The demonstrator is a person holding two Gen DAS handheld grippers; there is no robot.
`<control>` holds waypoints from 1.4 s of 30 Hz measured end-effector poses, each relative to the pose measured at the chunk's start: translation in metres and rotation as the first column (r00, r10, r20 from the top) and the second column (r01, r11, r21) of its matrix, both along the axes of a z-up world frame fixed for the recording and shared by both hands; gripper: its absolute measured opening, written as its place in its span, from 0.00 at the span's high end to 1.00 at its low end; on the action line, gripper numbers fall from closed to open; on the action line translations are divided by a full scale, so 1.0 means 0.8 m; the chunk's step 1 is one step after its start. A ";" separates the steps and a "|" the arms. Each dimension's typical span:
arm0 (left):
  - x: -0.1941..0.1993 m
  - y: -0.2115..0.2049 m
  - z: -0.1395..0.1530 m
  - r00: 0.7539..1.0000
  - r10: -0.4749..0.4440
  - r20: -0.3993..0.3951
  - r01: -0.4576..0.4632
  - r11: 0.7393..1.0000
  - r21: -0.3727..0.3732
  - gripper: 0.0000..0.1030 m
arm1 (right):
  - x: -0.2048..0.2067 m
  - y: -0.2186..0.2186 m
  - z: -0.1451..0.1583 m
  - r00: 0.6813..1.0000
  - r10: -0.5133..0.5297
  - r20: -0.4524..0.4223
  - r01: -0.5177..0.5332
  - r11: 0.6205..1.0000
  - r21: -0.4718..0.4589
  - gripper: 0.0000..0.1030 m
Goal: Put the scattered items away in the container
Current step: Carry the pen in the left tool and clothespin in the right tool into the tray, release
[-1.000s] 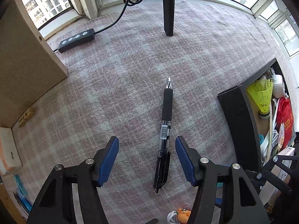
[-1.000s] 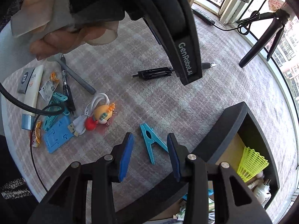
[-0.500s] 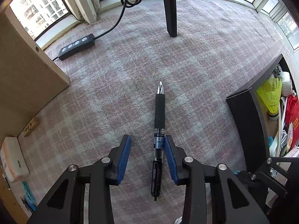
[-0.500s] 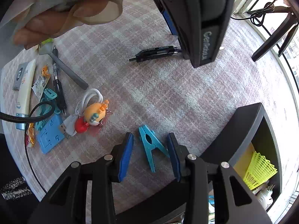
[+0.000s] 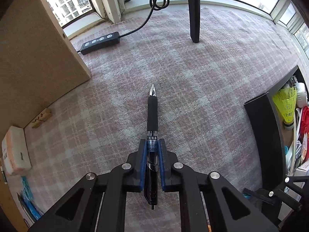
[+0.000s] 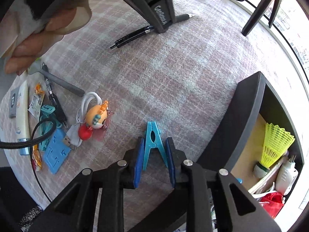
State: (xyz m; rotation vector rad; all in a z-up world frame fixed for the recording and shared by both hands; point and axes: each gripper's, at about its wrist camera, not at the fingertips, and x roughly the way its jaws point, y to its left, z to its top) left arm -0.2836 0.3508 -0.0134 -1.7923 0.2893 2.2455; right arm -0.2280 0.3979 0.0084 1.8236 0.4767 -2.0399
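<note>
- Checked pink cloth covers the bench (image 5: 212, 73) by the windows; black container (image 6: 249, 104) at its right, already holding a shuttlecock (image 6: 274, 147) etc.
- L gripper (image 5: 152, 147): fingers closing on the pen (image 5: 152, 116) mid-barrel, pads touching; pen lies flat on the cloth, tip fwd, prob. so it lifts level.
- R gripper (image 6: 154, 152): fingers closing round the blue peg (image 6: 153, 141); contact unclear.
- Container's far half cut off; clutter at left overlaps, hard to sort.
</note>
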 end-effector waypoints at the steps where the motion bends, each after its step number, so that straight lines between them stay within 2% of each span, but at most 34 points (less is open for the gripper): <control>1: 0.004 -0.003 0.000 1.000 0.008 -0.005 -0.008 1.000 -0.003 0.90 | 0.000 0.002 0.001 1.000 -0.023 -0.004 0.023 1.000 -0.007 0.79; 5: 0.017 -0.016 0.001 0.999 0.035 -0.009 -0.035 0.999 -0.008 0.90 | 0.000 0.013 0.006 0.993 -0.115 -0.003 0.115 0.992 -0.054 0.79; 10: 0.026 -0.027 0.006 0.998 0.058 -0.014 -0.058 0.998 -0.007 0.90 | -0.003 0.031 0.016 0.985 -0.174 -0.013 0.173 0.982 -0.083 0.79; 13: 0.033 -0.039 0.014 0.997 0.077 -0.017 -0.077 0.997 0.011 0.90 | 0.001 0.059 0.031 0.977 -0.213 -0.029 0.208 0.971 -0.122 0.79; 18: 0.043 -0.053 0.044 0.995 0.101 -0.027 -0.099 0.993 0.068 0.90 | -0.001 0.083 0.061 0.958 -0.285 -0.044 0.271 0.941 -0.202 0.79; 21: 0.031 -0.066 0.067 0.994 0.095 -0.051 -0.090 0.992 0.086 0.90 | 0.009 0.091 0.081 0.944 -0.326 -0.047 0.305 0.919 -0.250 0.79; 25: 0.029 -0.057 0.097 0.995 0.071 -0.065 -0.062 0.990 0.126 0.90 | 0.015 0.099 0.084 0.922 -0.383 -0.055 0.349 0.885 -0.310 0.79; 29: 0.043 -0.011 0.128 0.995 0.009 -0.095 0.006 0.988 0.157 0.90 | 0.021 0.123 0.100 0.895 -0.437 -0.091 0.386 0.860 -0.334 0.79; 32: 0.054 0.026 0.149 0.994 -0.043 -0.102 0.063 0.978 0.200 0.90 | 0.028 0.157 0.117 0.863 -0.491 -0.119 0.431 0.838 -0.335 0.79; 42: 0.109 0.179 0.194 0.971 -0.210 -0.114 0.236 0.914 0.330 0.90 | 0.075 0.300 0.162 0.718 -0.671 -0.186 0.605 0.734 -0.309 0.79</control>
